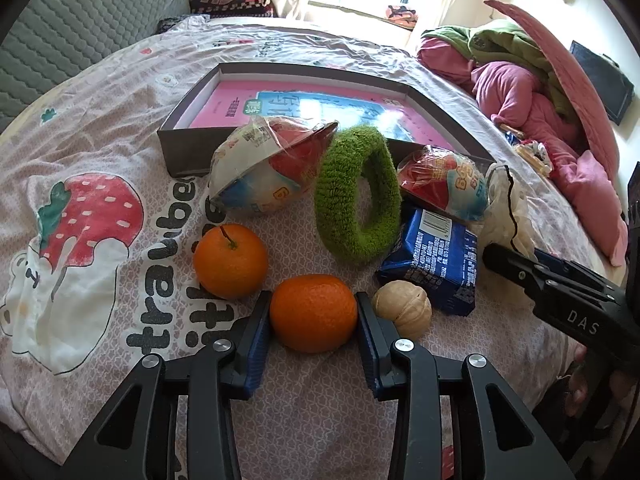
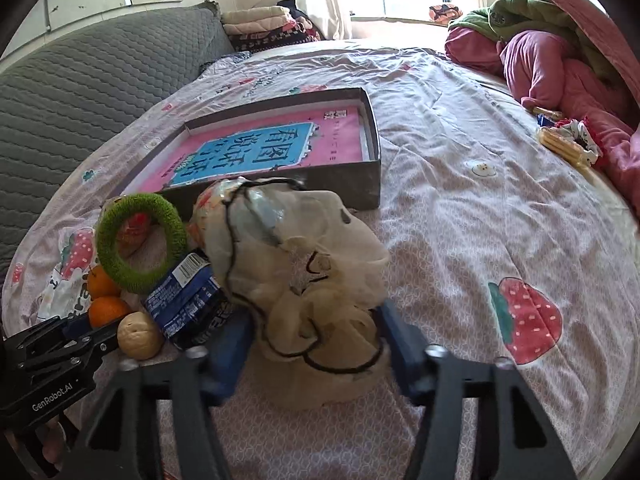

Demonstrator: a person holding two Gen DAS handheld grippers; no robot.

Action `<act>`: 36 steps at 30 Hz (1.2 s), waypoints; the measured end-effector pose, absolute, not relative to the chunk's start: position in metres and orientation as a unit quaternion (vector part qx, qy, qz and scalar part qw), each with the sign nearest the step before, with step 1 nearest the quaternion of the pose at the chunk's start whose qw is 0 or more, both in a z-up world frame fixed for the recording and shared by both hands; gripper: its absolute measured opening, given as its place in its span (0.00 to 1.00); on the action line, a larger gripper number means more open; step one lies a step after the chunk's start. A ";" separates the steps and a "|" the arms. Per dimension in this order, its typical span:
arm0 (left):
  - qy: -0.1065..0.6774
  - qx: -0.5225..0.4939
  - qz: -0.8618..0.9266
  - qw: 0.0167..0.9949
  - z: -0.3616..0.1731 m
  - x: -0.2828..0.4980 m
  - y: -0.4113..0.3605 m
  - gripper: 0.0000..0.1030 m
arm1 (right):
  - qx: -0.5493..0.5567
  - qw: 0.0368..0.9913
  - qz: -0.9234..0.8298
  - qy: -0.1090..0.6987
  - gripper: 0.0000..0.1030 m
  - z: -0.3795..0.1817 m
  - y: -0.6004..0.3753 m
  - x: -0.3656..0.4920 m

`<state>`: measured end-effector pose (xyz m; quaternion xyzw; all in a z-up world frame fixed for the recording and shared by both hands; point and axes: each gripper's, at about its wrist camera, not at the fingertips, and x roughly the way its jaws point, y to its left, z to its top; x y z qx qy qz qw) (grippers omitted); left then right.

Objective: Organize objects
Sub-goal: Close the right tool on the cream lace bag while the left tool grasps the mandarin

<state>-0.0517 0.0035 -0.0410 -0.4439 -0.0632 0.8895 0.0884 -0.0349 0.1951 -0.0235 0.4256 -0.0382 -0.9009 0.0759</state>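
My left gripper (image 1: pixel 314 298) is shut on an orange (image 1: pixel 313 320) lying on the bedsheet, one blue pad touching each side. A second orange with a stem (image 1: pixel 230 260) sits to its left and a walnut (image 1: pixel 402 314) to its right. Behind them stand a green fuzzy ring (image 1: pixel 356 196), a blue packet (image 1: pixel 434 258) and two wrapped snack bowls (image 1: pixel 264 168). My right gripper (image 2: pixel 316 320) has its blurred pads against both sides of a cream mesh fabric piece with black cord (image 2: pixel 312 280). A shallow grey box (image 2: pixel 360 184) holding a pink book lies beyond.
Pink and green bedding (image 2: pixel 560 68) is heaped at the right. Small snack items (image 2: pixel 568 140) lie beside it. A grey quilted cushion (image 2: pixel 80 80) runs along the left, with folded blankets (image 2: pixel 256 20) at the back. Bare strawberry-print sheet (image 2: pixel 480 240) spreads right of the box.
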 end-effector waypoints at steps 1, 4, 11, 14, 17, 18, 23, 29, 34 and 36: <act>-0.064 -0.443 0.890 0.089 -0.041 -0.051 0.003 0.39 | 0.421 0.078 -0.903 -0.037 0.49 -0.022 0.195 -0.033; -0.068 -0.442 0.890 0.092 -0.040 -0.049 0.001 0.38 | 0.410 0.086 -0.908 -0.035 0.40 -0.019 0.193 -0.031; -0.090 -0.435 0.891 0.098 -0.036 -0.042 -0.008 0.38 | 0.374 0.098 -0.921 -0.050 0.26 -0.008 0.197 -0.022; -0.099 -0.428 0.893 0.101 -0.032 -0.038 -0.013 0.38 | 0.366 0.104 -0.924 -0.041 0.24 -0.005 0.193 -0.019; -0.107 -0.420 0.895 0.109 -0.028 -0.034 -0.017 0.38 | 0.357 0.108 -0.927 -0.043 0.19 -0.002 0.193 -0.017; -0.109 -0.418 0.895 0.112 -0.027 -0.033 -0.018 0.38 | 0.353 0.108 -0.928 -0.047 0.17 -0.001 0.194 -0.017; -0.107 -0.405 0.900 0.119 -0.021 -0.028 -0.015 0.38 | 0.332 0.112 -0.935 -0.066 0.16 0.006 0.203 -0.011; -0.091 -0.390 0.908 0.125 -0.015 -0.022 -0.009 0.38 | 0.306 0.116 -0.943 -0.064 0.16 0.014 0.203 -0.004; -0.080 -0.372 0.916 0.128 -0.008 -0.016 -0.006 0.38 | 0.289 0.123 -0.947 -0.066 0.16 0.020 0.202 0.000; -0.075 -0.365 0.919 0.127 -0.005 -0.015 -0.005 0.38 | 0.282 0.127 -0.949 -0.067 0.16 0.022 0.201 0.002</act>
